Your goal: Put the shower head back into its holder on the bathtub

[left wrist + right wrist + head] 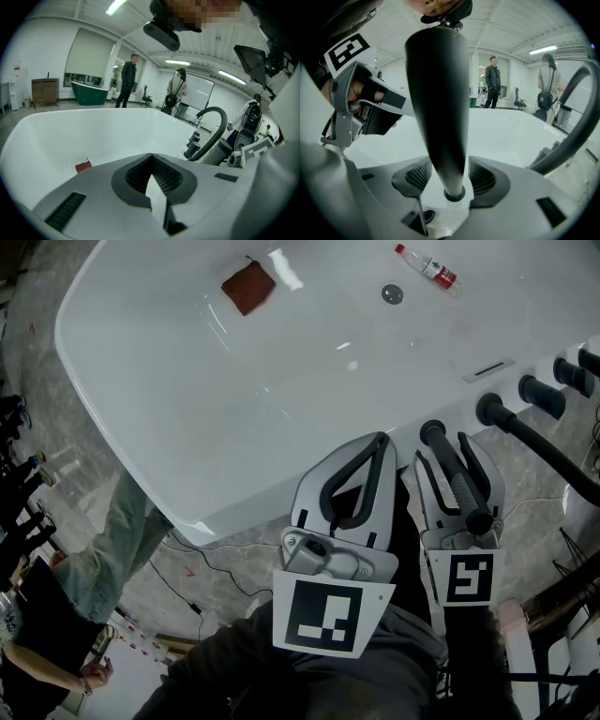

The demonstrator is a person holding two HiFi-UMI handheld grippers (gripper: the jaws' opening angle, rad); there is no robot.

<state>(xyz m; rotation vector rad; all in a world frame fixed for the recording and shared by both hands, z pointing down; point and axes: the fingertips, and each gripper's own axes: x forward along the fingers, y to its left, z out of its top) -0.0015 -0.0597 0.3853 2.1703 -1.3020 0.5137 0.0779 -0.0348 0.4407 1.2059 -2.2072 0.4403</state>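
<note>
The black shower head point(457, 479) stands between the fingers of my right gripper point(442, 452), which is shut on its handle, just off the near rim of the white bathtub point(187, 381). In the right gripper view the shower head point(438, 93) rises straight up from my right gripper point(444, 161). Its black hose point(553, 451) curves away to the right from a black fitting point(492, 410), one of several on the tub's rim. My left gripper point(379, 440) is shut and empty, just left of the right one. From the left gripper view, my left gripper point(151, 157) points over the tub, with the hose point(213, 115) at the right.
Inside the tub lie a red cloth point(248, 287), a drain point(392, 293) and a plastic bottle point(427, 266). A person point(103, 549) stands on the floor at the left, near a cable point(220, 568). Two people point(129, 79) stand far behind the tub.
</note>
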